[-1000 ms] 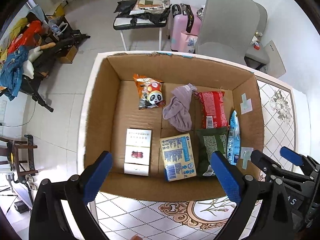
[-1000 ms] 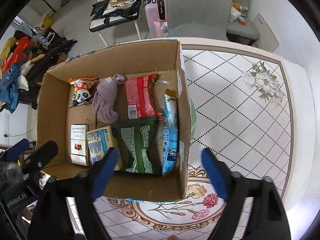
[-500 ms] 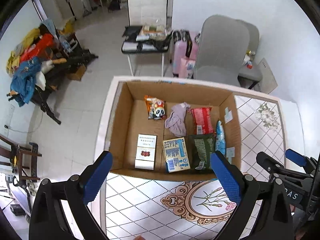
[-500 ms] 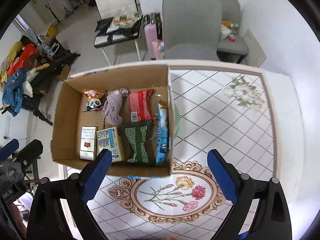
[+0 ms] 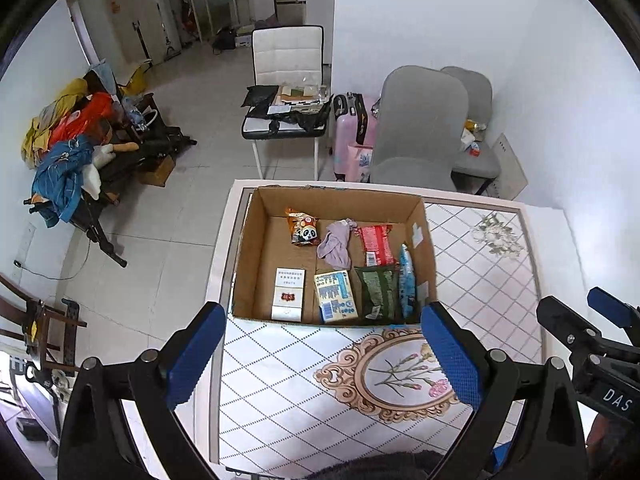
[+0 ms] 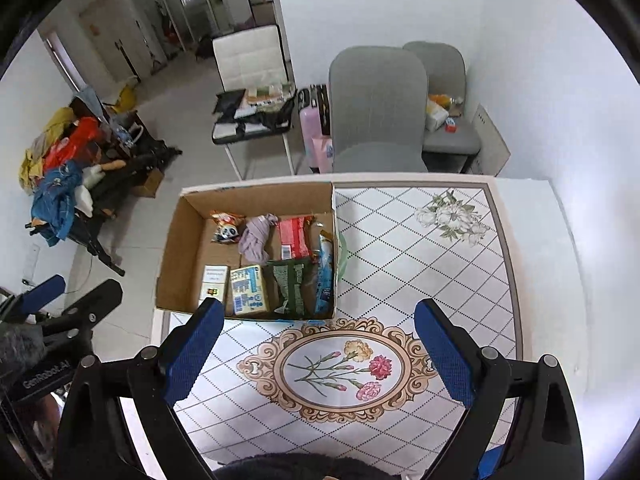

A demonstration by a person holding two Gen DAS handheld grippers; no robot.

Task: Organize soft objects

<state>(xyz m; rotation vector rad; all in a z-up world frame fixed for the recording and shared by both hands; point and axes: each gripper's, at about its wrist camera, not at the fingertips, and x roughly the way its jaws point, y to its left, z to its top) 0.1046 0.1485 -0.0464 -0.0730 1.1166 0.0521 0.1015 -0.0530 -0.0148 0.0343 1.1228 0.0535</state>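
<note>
While both grippers hang above the patterned tablecloth (image 6: 400, 240) with jaws wide apart and empty, a brown cardboard box (image 5: 248, 256) holds a crumpled lilac cloth (image 5: 336, 242) among glossy snack packets and two cartons; label print is unreadable. Left gripper (image 5: 324, 356), right gripper (image 6: 320, 354).

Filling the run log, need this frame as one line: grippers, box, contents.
left hand-held gripper: open, empty | right hand-held gripper: open, empty | cardboard box: on table, holds purple cloth, snack packs | state: both above table
</note>
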